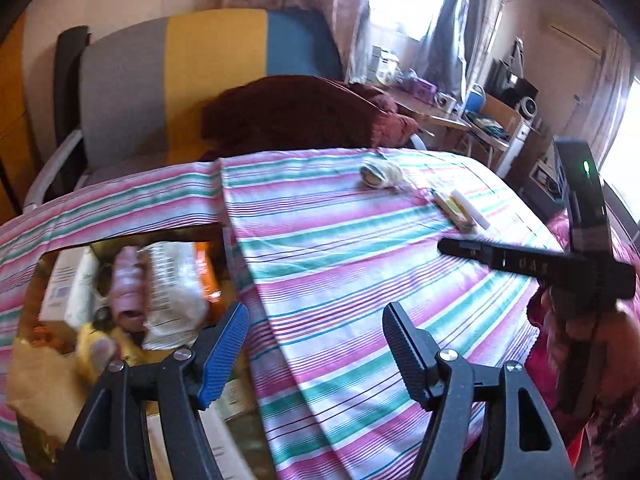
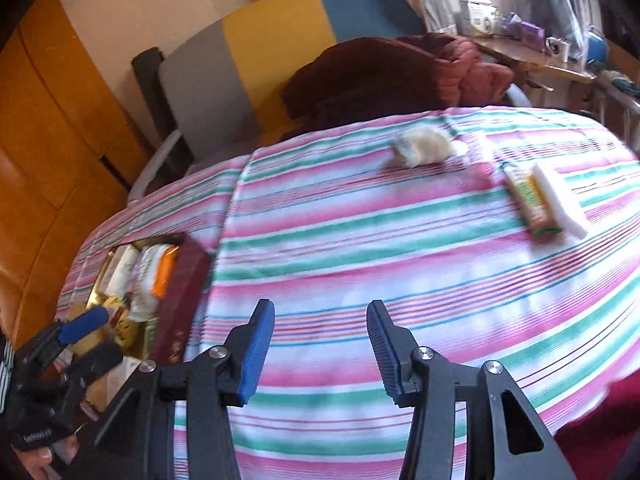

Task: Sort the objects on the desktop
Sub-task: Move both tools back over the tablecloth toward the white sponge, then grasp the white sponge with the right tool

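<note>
while both sets of jaws hang empty and apart, left gripper (image 1: 316, 344) by the box (image 2: 180, 300), i worry: the sponge (image 2: 560, 196) and packet (image 2: 528, 200) at two o'clock on the table (image 2: 360, 260) touch, so my right gripper (image 2: 320, 352) may drag both.

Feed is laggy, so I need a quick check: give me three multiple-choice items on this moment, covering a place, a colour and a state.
1. Where is the box of packets?
A. the table's left edge
B. the table's right edge
C. on the chair

2. What colours is the tablecloth striped?
A. black and yellow
B. pink, green and white
C. plain blue

3. What does the right gripper hold?
A. a white block
B. a packet
C. nothing

Answers: 1 A, it sits far left in both views. 2 B, the stripes show clearly. 3 C, only cloth shows between its parted fingers.
</note>
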Demonstrator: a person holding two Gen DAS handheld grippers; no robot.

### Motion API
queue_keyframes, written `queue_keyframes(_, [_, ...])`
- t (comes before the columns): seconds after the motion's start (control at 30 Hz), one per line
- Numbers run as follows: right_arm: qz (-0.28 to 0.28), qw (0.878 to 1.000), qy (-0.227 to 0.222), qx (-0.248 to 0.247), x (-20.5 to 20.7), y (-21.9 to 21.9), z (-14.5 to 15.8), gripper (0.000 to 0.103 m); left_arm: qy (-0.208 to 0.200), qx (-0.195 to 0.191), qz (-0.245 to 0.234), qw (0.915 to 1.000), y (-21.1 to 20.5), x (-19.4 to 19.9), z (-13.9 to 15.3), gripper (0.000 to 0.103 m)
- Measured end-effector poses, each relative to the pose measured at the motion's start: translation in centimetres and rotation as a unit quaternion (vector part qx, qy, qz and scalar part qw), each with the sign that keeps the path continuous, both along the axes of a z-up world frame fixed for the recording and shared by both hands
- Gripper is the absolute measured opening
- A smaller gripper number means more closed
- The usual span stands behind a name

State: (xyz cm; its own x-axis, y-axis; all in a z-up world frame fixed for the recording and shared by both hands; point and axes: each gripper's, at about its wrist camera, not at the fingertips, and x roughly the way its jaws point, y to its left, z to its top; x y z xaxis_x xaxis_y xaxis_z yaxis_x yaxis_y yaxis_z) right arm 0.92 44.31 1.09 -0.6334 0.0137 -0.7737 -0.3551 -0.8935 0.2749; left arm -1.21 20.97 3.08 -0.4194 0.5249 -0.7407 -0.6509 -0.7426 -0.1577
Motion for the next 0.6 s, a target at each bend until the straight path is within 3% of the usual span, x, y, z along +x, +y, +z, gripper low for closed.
queue_keyframes(0.13, [-0.024, 1.000, -0.009, 0.013, 0.0, 4.3, 0.4, 0.050, -0.014, -0.002, -0.016, 0.9998, 2.1, -0.1, -0.6, 0.071])
queue_keyframes(0.4, [-0.107, 0.988, -0.081, 0.073, -0.2, 16.1, -1.6, 0.051, -0.036, -0.012, -0.035, 0.9987, 5.0, -0.3, -2.1, 0.071])
queue_keyframes(0.6, [-0.154, 0.984, -0.093, 0.008, 0.2, 23.3, -4.3, 0.051, -0.049, -0.028, -0.046, 0.9974, 6.9, -0.3, -3.5, 0.071])
